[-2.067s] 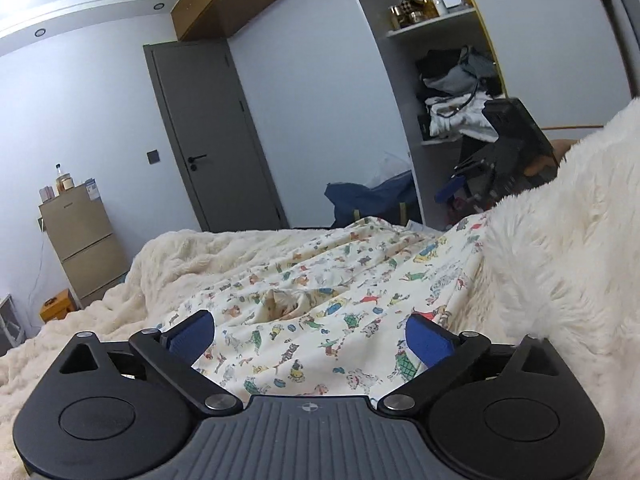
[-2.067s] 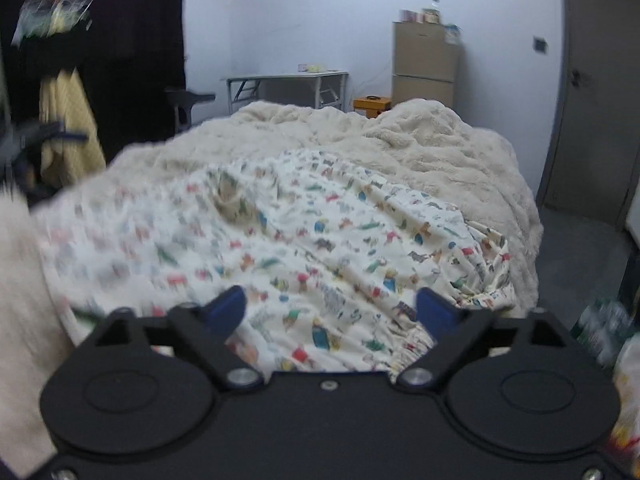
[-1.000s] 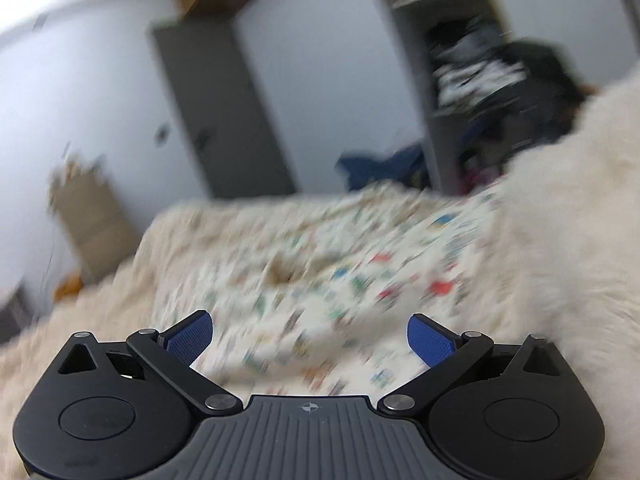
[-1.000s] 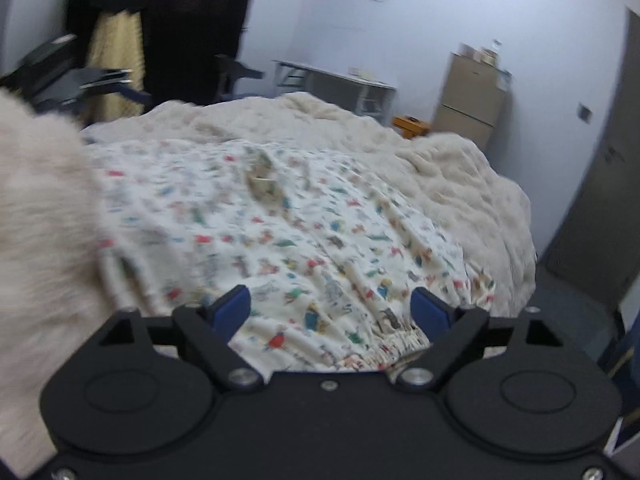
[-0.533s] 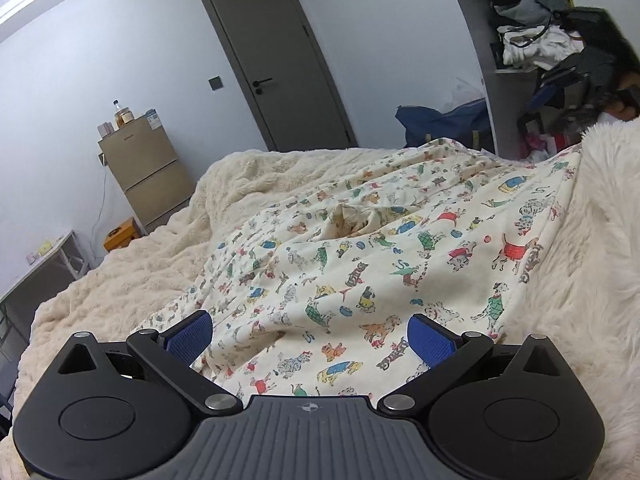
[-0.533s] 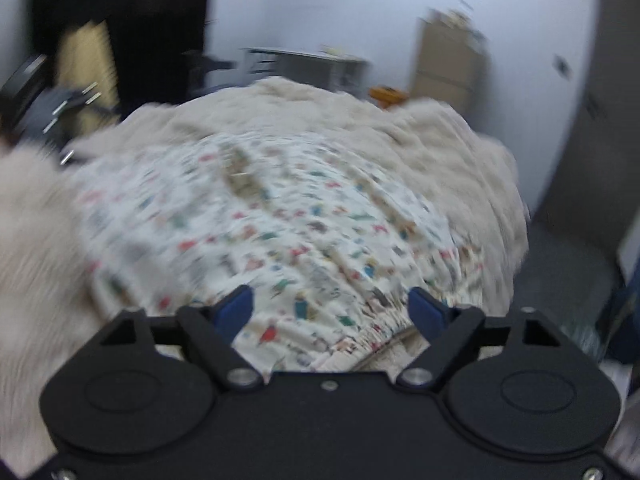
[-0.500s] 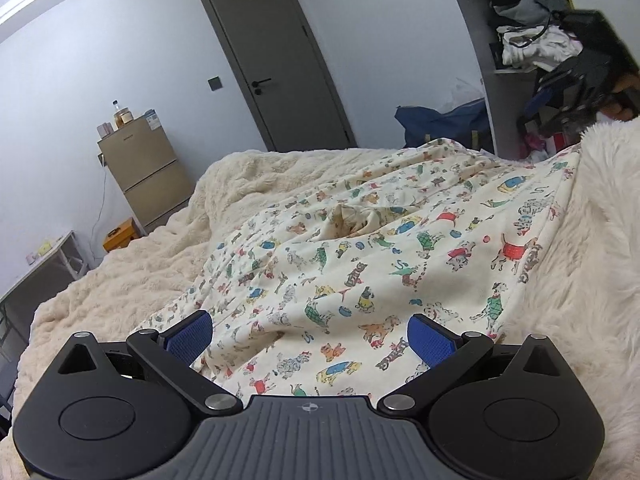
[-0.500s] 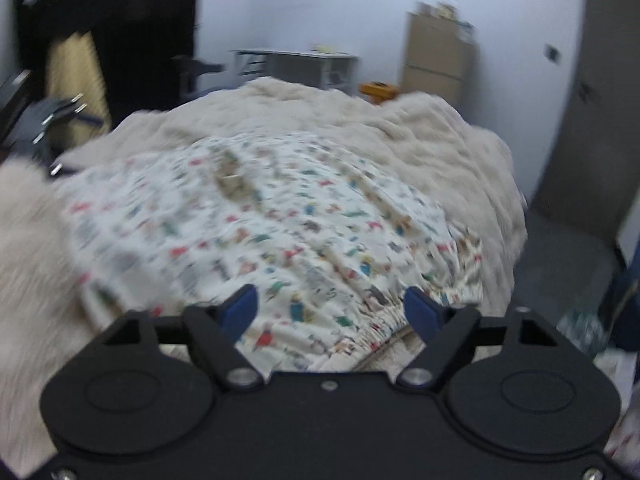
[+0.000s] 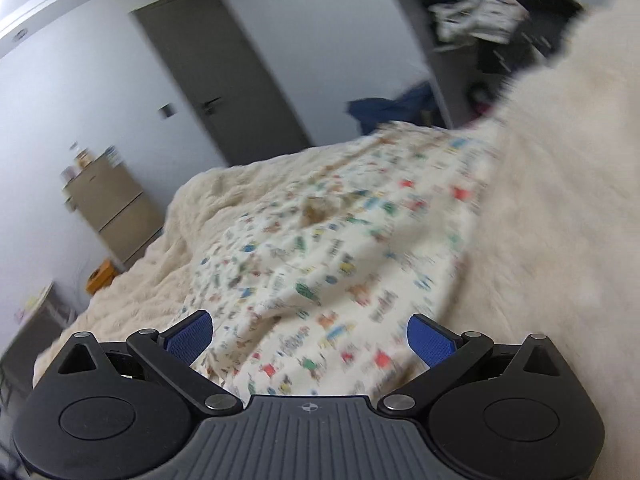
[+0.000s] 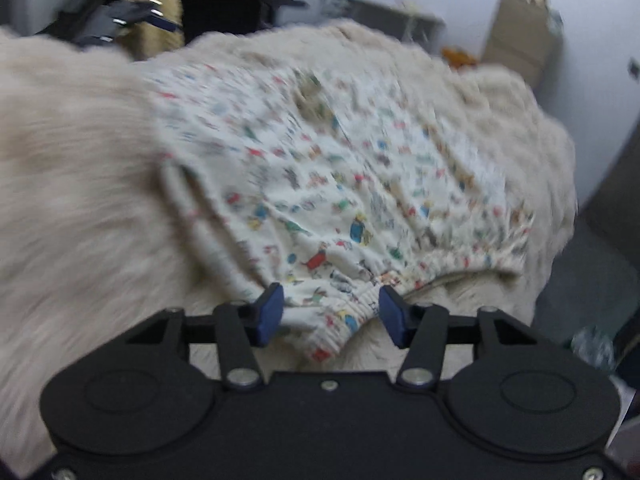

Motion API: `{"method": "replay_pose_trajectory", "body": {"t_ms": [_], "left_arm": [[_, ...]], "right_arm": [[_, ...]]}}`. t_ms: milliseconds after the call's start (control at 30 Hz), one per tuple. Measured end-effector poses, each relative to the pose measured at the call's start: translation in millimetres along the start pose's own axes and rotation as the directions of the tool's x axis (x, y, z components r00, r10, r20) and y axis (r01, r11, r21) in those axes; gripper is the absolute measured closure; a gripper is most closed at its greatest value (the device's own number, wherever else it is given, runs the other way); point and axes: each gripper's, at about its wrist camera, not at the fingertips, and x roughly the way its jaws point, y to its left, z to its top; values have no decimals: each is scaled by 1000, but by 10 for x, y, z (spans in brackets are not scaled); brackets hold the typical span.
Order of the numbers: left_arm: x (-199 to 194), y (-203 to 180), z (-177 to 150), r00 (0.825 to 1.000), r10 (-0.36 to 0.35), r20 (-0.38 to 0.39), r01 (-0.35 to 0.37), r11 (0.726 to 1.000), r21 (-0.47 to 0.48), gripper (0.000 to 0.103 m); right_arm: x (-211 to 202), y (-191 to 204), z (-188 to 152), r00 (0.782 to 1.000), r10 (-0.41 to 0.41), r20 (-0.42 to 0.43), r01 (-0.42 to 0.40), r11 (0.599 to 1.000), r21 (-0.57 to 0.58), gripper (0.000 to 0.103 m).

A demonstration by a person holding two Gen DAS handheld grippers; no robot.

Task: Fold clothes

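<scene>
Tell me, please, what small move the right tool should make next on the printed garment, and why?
Probably close the right tool on the gathered elastic hem of the printed garment. Its pads are open and already straddle that hem at the garment's near edge on the fluffy blanket. The left tool is open too, holding nothing.
</scene>
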Motion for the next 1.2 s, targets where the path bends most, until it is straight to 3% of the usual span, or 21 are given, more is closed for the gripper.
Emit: {"method": "replay_pose_trajectory", "body": {"t_ms": [67,167,233,367,467,533,567,600,633,700,733,767,833,900,1000,1067,1200], "left_arm": [[-41,-83,-60,999,-34,6,34,998,56,0],[-47,-126,-147,998,-65,0,65,995,78,0],[-2,-75,-167,996,-79,-40,81,996,40,0],[-30,-52,-298,996,-19,-85,25,997,73,0],[86,14,-413,988,71,-136,-61,995,75,0],[219,140,-556,980,97,-175,-92,995,34,0],[274,210,-650,974,104,-200,-104,995,8,8],[316,263,-740,966,124,-228,-128,992,-4,16],[367,317,-849,951,153,-268,-161,987,-6,31],[436,392,-1077,915,202,-350,-212,977,8,32],[424,442,-1223,912,197,-360,-216,976,-14,32],[388,470,-1294,926,181,-330,-208,977,-47,32],[325,515,-1424,949,177,-260,-208,973,-100,31],[271,548,-1513,952,187,-245,-221,968,-121,31],[153,635,-1629,927,255,-275,-300,944,-136,33],[168,678,-1699,898,276,-343,-333,935,-120,32],[326,672,-1846,877,233,-421,-320,935,-150,27]], "right_arm": [[-105,106,-50,999,28,28,-26,997,-78,22],[-59,237,-60,999,34,27,-29,987,-157,22],[10,282,-35,999,17,31,-11,983,-181,23],[150,372,15,999,-16,40,25,973,-227,26],[254,439,53,998,-41,47,52,964,-262,37],[323,484,78,997,-57,53,70,956,-284,51],[358,506,90,996,-65,56,79,952,-296,62],[393,529,103,996,-73,59,88,948,-307,73],[428,551,115,995,-81,62,97,943,-318,75],[478,594,128,994,-90,62,106,935,-340,83],[498,617,122,995,-85,49,97,931,-352,85],[530,642,119,996,-79,32,86,927,-365,87],[570,661,113,997,-80,22,83,926,-369,87],[592,660,121,996,-84,16,84,928,-363,86],[576,642,128,995,-97,20,98,929,-357,84],[587,631,137,994,-105,23,106,933,-344,77],[667,616,142,992,-122,17,122,948,-295,62]]}}
